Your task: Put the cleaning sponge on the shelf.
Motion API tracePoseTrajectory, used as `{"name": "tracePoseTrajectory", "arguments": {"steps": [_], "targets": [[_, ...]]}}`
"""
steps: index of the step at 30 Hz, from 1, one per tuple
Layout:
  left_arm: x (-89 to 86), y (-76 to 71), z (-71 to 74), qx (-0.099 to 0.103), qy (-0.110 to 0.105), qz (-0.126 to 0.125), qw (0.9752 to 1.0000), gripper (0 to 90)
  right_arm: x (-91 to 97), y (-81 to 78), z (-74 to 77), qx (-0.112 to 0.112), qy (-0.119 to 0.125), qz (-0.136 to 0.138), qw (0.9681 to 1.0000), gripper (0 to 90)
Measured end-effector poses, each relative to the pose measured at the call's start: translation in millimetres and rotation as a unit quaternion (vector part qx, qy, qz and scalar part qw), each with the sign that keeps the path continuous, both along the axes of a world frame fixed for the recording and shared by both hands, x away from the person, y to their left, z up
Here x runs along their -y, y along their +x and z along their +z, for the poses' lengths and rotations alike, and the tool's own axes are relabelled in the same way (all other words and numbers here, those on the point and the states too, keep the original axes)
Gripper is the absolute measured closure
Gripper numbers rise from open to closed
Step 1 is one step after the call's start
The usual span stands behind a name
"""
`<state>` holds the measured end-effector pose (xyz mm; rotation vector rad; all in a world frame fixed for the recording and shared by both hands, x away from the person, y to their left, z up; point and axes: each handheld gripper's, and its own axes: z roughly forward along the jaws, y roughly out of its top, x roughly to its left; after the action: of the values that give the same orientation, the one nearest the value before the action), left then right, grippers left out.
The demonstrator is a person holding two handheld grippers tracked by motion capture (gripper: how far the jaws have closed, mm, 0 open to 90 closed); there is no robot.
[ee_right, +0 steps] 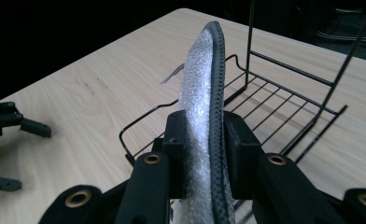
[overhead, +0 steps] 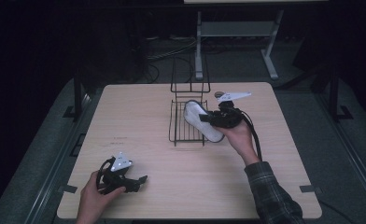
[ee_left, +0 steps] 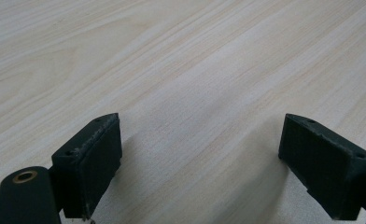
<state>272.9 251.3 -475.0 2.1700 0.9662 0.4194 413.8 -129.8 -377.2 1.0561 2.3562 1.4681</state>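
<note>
Around the pale wooden table (overhead: 139,121) the room is dark, and what stands on the floor beyond its far edge is hard to make out, apart from a grey metal stand (overhead: 237,32) at twelve o'clock. At about seven o'clock, near the front edge, the left gripper (overhead: 141,179) rests low over the wood in a hand whose forearm is cut off by the bottom of the high view. Its jaws stand wide apart with bare tabletop between them; its own view gives the same gap (ee_left: 200,154). Broad bare tabletop lies from there to the left edge and up to the far corner. Right of centre, toward one o'clock, stands a black wire rack (overhead: 183,123) with an upright back, well clear of every table edge. The right gripper (overhead: 208,118) is clamped on a flat, silvery white padded oval with a dark stitched rim (overhead: 200,122), held on edge above the rack's right side; its lower end is hidden behind the jaws in the right gripper view (ee_right: 202,154). A plaid sleeve (overhead: 270,196) leaves at five o'clock.
</note>
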Motion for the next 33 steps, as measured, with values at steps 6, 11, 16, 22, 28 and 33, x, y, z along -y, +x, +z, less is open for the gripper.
{"name": "tracePoseTrajectory", "arguments": {"steps": [6, 11, 16, 22, 28, 33], "targets": [[0.0, 0.1, -0.1, 0.0, -0.001, 0.0, 1.0, 12.4, -12.7, 13.1, -5.4, -0.013, 0.004, 0.002, 0.9999, 73.1], [0.1, 0.1, -0.2, 0.0, -0.001, 0.0, 1.0, 12.4, -20.6, 23.1, -9.8, -0.014, 0.006, 0.001, 0.9999, 73.1], [-0.1, 0.1, -0.1, 0.0, 0.0, 0.0, 1.0, 12.4, -29.2, 30.0, -13.9, -0.034, 0.006, 0.002, 0.9994, 73.1], [-0.1, 0.1, -0.1, 0.0, 0.0, 0.0, 1.0, 12.4, -39.7, 37.0, -17.9, -0.036, -0.004, 0.003, 0.9994, 73.0], [-0.1, 0.1, 0.0, 0.0, 0.001, 0.0, 1.0, 12.4, -42.7, 42.9, -27.7, -0.044, -0.009, 0.001, 0.999, 72.8], [-0.1, 0.1, 0.0, 0.0, 0.001, 0.0, 1.0, 12.4, -42.6, 45.7, -30.9, -0.045, -0.015, -0.003, 0.9989, 71.7]]}}
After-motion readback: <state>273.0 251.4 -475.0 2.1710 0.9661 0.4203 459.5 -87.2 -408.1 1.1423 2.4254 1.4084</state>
